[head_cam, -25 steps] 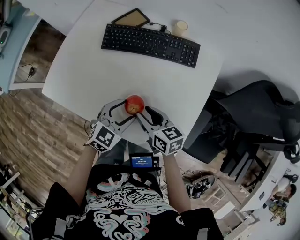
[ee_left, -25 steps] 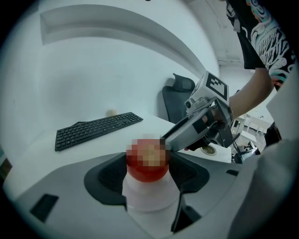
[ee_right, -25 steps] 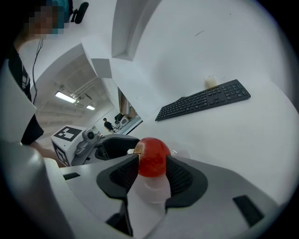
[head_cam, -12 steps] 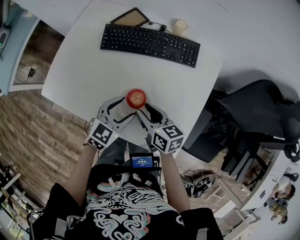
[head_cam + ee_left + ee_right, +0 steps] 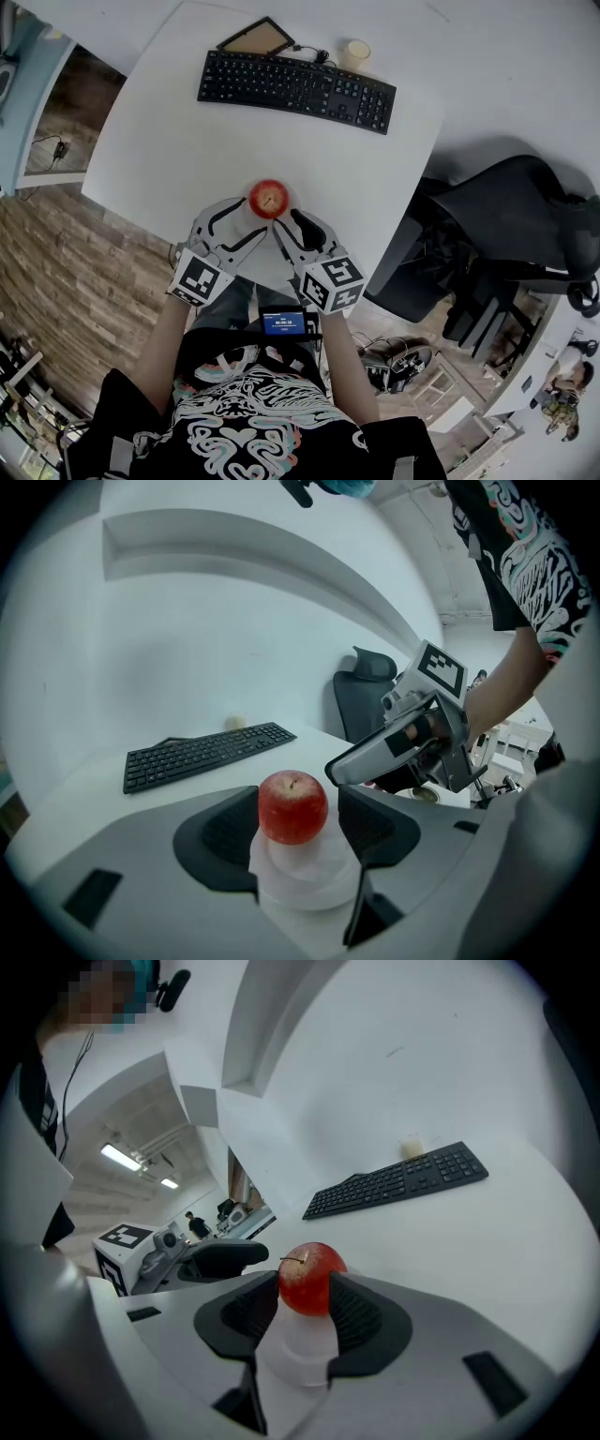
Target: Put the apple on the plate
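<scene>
With left gripper (image 5: 239,220) and right gripper (image 5: 286,228) both spread wide around, not squeezing, the round red apple (image 5: 269,198), looks all but done: sits upright on the small white plate (image 5: 305,883), needs only withdrawal.

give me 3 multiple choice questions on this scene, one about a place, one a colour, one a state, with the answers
1. Where is the apple?
A in a bowl
B on the white plate
C on the floor

2. What colour is the keyboard?
A black
B white
C red

3. How do the left gripper's jaws stand?
A pressed together
B wide apart
C clamped on a cup

Answers:
1 B, the apple rests on top of the plate.
2 A, its keys and frame are black against the white desk.
3 B, its pads stand apart on either side of the apple.
</scene>
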